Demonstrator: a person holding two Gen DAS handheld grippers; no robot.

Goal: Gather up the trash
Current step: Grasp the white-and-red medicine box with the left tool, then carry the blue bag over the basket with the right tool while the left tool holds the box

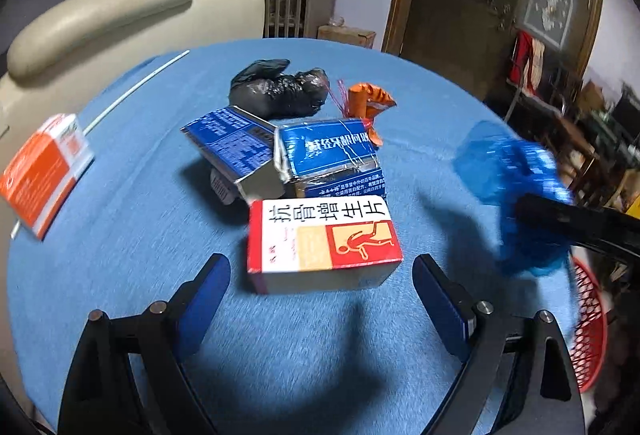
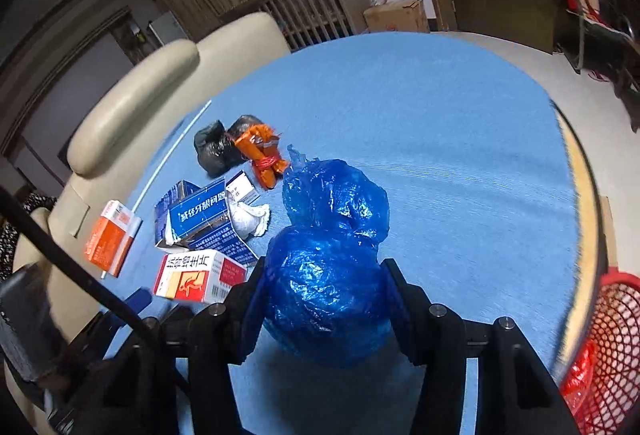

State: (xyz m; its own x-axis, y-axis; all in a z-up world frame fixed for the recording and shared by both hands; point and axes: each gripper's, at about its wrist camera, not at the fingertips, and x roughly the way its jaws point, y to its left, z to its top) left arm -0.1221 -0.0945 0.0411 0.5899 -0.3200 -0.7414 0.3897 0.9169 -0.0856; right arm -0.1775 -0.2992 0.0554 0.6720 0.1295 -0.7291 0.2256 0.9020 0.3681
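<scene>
Blue plastic bag (image 2: 328, 275) is sitting clamped between the right gripper (image 2: 320, 299) fingers over the table (image 2: 460, 155), next needing carrying to the red basket (image 2: 616, 335) off the table's right edge, while the left gripper (image 1: 320, 291) is hanging wide open, empty, just short of the red-and-white box (image 1: 320, 239).

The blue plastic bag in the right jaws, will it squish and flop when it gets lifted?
Probably. The blue plastic bag is crinkled thin film, so it should squash where the right gripper pinches it. Its upper lump, beyond the jaws, looks unsupported and may sag or swing. The glossy film could be slippery, though the bunched wrinkles should help the grip.
</scene>
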